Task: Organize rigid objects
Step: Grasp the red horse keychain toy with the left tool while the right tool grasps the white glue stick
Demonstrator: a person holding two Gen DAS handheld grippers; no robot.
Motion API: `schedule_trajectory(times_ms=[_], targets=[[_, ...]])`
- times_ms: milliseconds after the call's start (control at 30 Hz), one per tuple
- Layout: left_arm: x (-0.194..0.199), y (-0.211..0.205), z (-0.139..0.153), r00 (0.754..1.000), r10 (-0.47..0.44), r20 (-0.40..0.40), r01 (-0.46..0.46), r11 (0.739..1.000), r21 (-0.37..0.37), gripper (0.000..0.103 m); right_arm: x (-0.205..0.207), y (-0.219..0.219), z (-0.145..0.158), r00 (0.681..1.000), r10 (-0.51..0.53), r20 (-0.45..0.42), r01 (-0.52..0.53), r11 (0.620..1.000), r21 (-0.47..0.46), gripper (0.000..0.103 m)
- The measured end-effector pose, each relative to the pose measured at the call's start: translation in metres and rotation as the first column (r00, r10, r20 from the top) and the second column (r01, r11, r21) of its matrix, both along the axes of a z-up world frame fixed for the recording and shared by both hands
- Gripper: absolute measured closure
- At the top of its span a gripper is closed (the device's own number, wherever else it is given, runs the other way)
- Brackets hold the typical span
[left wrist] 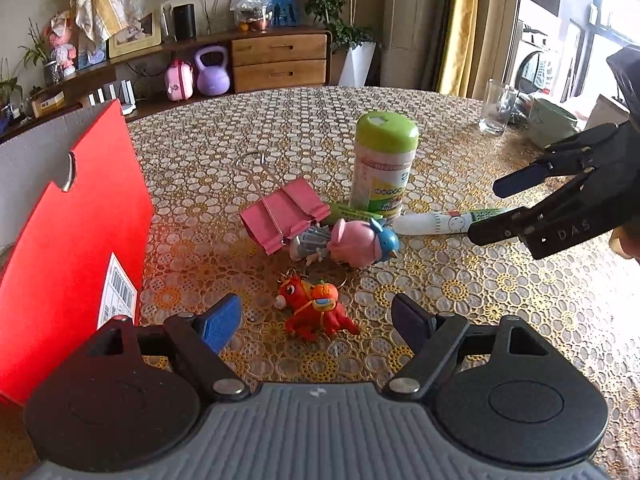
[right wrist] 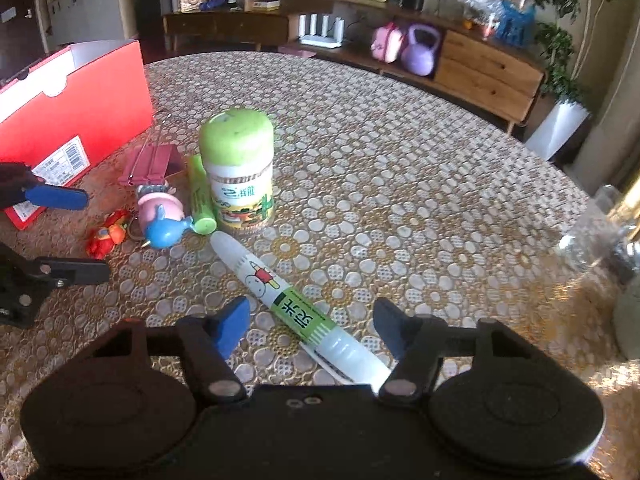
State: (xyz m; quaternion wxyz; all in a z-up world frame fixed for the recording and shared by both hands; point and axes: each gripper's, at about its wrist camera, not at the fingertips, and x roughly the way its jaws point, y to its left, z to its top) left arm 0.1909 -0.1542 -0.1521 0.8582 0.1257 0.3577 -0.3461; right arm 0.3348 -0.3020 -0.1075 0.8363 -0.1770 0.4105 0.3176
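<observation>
A red horse keychain toy (left wrist: 320,316) lies on the lace tablecloth between the fingers of my left gripper (left wrist: 316,308), which is open and clear of it on both sides. A white and green tube (right wrist: 280,292) lies slantwise between the fingers of my right gripper (right wrist: 312,312); its pads stand apart from the tube, so it is open. Beyond are a pink doll with a blue bird (left wrist: 352,246), a pink binder clip (left wrist: 284,212), a slim green tube (left wrist: 352,213) and an upright green-lidded canister (left wrist: 384,160). The left wrist view shows the right gripper (left wrist: 496,206) at the tube's end.
A red cardboard box (left wrist: 76,220) stands open at the table's left, close to the left gripper. A drinking glass (left wrist: 496,108) and a green bowl (left wrist: 552,118) sit at the far right edge. A wooden sideboard (left wrist: 280,60) runs along the wall behind the round table.
</observation>
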Motion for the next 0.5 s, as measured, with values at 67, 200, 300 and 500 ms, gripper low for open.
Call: schedule_trajectory(times_ms=[67,200,300,500], targets=[[0.0032,-0.0004,-0.0030,1.000,0.006,-0.011,-0.006,1.000,0.000,0.021,0.0026,-0.0005,-0.0012,1.000,0.012,-0.025,-0.012,1.000,0.014,0.046],[0.0079,0.0006,-0.0062,1.000,0.009,-0.019,-0.009,1.000,-0.005,0.021,0.0047,-0.0012,-0.0025,0.998,0.032,-0.057,-0.030,0.999,0.041,0.050],[0.0087,-0.0012,-0.0067,1.000,-0.001,-0.023,0.001,1.000,-0.009,0.027,0.0031,-0.0009,-0.0021,0.997,0.038,-0.062,-0.035,0.998,0.049,0.055],[0.0112,-0.0030,-0.0081,1.000,-0.003,-0.022,0.003,1.000,-0.016,0.035,-0.0034,-0.0015,-0.0003,0.998,-0.011,-0.063,0.016,0.997,0.080,0.068]])
